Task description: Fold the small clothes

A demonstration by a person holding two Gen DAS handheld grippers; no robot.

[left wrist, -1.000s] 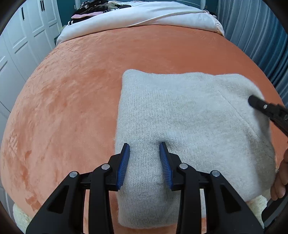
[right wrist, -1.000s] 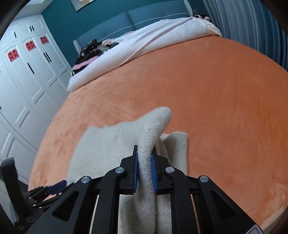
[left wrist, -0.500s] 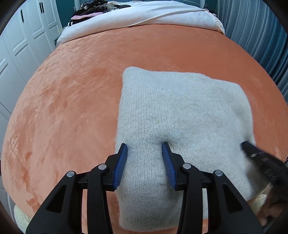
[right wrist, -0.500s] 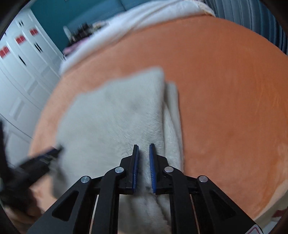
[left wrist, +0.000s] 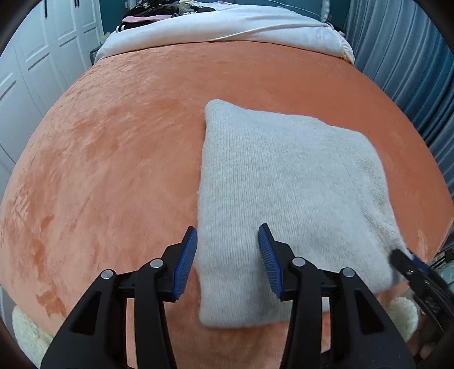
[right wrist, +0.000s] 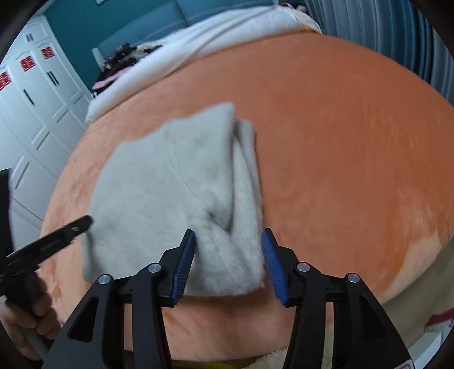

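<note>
A grey knitted garment (left wrist: 286,198) lies folded into a rectangle on the orange bed cover (left wrist: 113,159). My left gripper (left wrist: 228,242) is open and empty, its blue pads standing over the garment's near left corner. In the right wrist view the same garment (right wrist: 176,193) shows a folded layer lying over a lower one. My right gripper (right wrist: 228,247) is open and empty above the garment's near right edge. The right gripper's tip (left wrist: 408,264) shows at the garment's near right corner in the left wrist view; the left gripper's tip (right wrist: 76,225) shows at its left edge.
A white duvet (left wrist: 227,31) and a pile of dark clothes (left wrist: 159,10) lie at the far end of the bed. White wardrobe doors (right wrist: 34,108) stand to the left, blue curtains (left wrist: 411,71) to the right. A cream fluffy rug (left wrist: 28,332) lies below the bed's near edge.
My right gripper carried the garment's flap over, laid it flat and opened, letting it go. My left gripper stayed open over the near left corner and drew back slightly.
</note>
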